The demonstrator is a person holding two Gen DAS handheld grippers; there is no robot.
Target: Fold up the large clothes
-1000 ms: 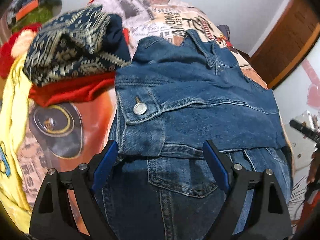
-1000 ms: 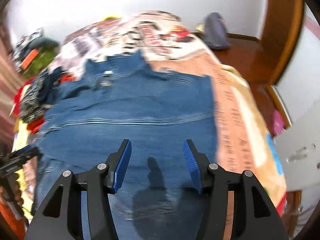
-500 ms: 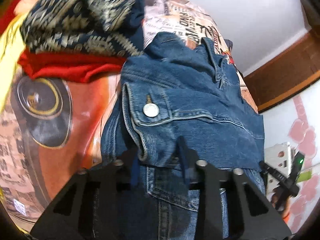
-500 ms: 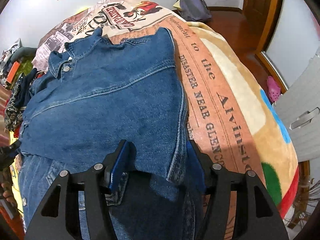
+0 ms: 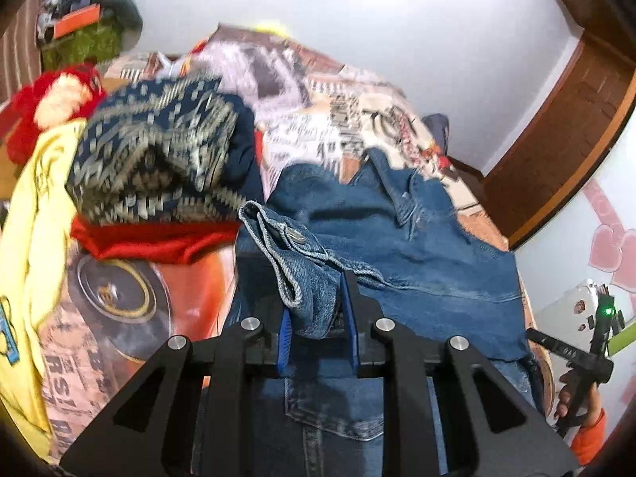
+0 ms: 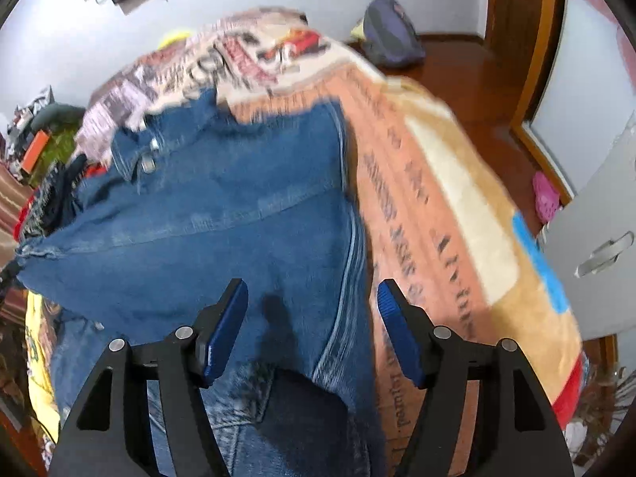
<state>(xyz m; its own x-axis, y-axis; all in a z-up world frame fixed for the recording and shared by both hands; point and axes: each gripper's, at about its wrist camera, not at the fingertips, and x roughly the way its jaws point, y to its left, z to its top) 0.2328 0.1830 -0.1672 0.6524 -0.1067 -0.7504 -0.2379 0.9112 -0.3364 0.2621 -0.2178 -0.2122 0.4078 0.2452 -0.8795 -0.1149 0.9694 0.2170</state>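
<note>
A blue denim jacket (image 5: 401,262) lies part-folded on a printed blanket (image 5: 349,119). My left gripper (image 5: 318,318) is shut on the jacket's folded left edge, by a metal button (image 5: 296,235), and holds it raised. In the right wrist view the jacket (image 6: 222,222) spreads in front of my right gripper (image 6: 312,326), which is open with its blue pads on either side of the jacket's right seam, not closed on it. The right gripper also shows at the far right of the left wrist view (image 5: 576,357).
A pile of clothes lies left of the jacket: a navy patterned garment (image 5: 159,159), a red one (image 5: 155,238), a yellow one (image 5: 35,238). A wooden door frame (image 5: 564,127) and floor with a dark bag (image 6: 391,31) lie beyond the bed. White drawers (image 6: 596,254) stand right.
My left gripper has closed on the jacket's left edge and lifted it. My right gripper, close around the right edge half a second ago, now stands open.
</note>
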